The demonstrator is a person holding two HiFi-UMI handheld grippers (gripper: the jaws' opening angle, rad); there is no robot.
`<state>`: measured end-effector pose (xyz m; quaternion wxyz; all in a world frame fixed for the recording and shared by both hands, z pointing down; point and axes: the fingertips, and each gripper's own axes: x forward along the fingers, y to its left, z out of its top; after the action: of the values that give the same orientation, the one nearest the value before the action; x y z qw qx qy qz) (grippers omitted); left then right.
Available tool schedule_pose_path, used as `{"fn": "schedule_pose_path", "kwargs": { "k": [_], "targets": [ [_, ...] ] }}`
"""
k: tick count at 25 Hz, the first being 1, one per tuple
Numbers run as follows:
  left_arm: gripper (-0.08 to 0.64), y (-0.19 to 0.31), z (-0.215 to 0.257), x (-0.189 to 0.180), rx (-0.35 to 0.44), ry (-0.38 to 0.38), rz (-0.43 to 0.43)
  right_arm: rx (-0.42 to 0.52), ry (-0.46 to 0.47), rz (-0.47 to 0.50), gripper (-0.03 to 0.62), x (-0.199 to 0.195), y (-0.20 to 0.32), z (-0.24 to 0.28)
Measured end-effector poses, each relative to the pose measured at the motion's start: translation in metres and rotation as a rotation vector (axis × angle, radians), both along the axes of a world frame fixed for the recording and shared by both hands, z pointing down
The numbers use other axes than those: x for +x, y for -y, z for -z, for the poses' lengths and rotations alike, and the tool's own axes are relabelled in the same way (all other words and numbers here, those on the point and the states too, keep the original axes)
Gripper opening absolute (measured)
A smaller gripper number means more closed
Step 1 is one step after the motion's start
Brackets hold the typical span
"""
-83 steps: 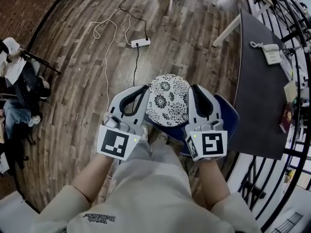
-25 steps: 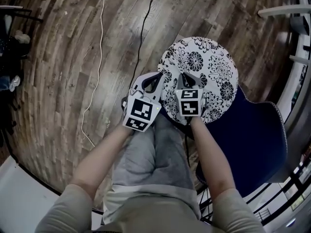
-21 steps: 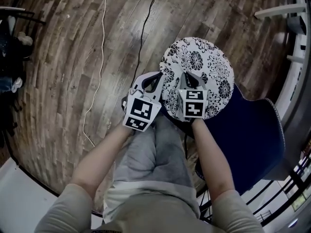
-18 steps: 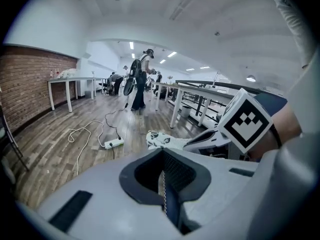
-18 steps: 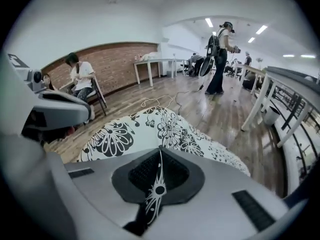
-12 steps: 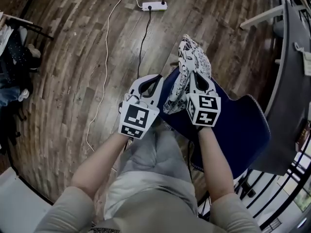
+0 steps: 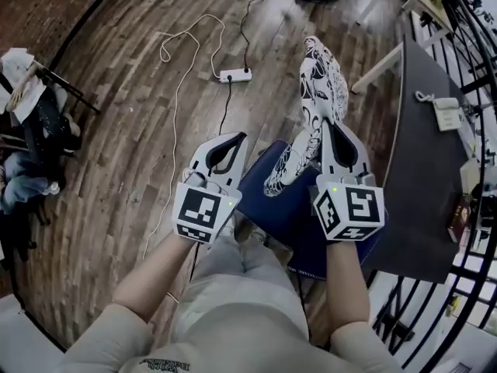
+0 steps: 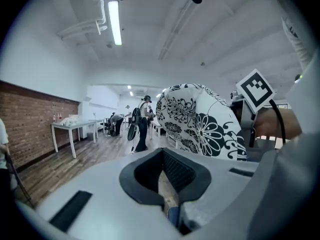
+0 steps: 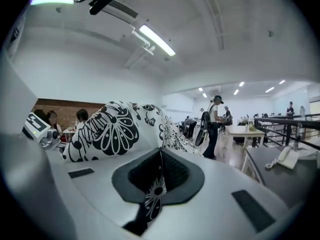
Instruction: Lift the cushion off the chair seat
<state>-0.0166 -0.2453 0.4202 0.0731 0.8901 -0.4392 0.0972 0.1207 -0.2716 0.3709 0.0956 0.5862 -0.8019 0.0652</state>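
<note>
Cushion [image 7: 318, 84] white, black floral print, edge pinched in right gripper [image 7: 329, 129].

Open-plan office: long tables [image 8: 75, 125], brick wall [image 8: 30, 124], ceiling strip lights [image 8: 115, 21].

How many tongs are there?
2. The left tongs hang shut and empty beside the chair; the right tongs pinch the flowery cushion above it. None seem hidden.

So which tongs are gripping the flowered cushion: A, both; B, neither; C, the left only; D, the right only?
D: the cushion has its fabric pinched in the right tongs, while the left tongs are closed beside it on nothing.
</note>
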Motion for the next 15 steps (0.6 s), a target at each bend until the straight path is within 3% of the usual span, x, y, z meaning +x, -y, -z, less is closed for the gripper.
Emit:
{"fn": "schedule_pose_path", "kwargs": {
  "k": [7,15],
  "targets": [
    [0.005,-0.067,0.138,0.038,0.207,-0.082,-0.034,0.324,-0.045,0.0,0.006,0.045,-0.081,0.153],
    [0.005,-0.083,0.273,0.004,0.353,-0.134,-0.048,0.461,-0.059,0.012,0.006,0.021,-0.108,0.267]
  ]
}}
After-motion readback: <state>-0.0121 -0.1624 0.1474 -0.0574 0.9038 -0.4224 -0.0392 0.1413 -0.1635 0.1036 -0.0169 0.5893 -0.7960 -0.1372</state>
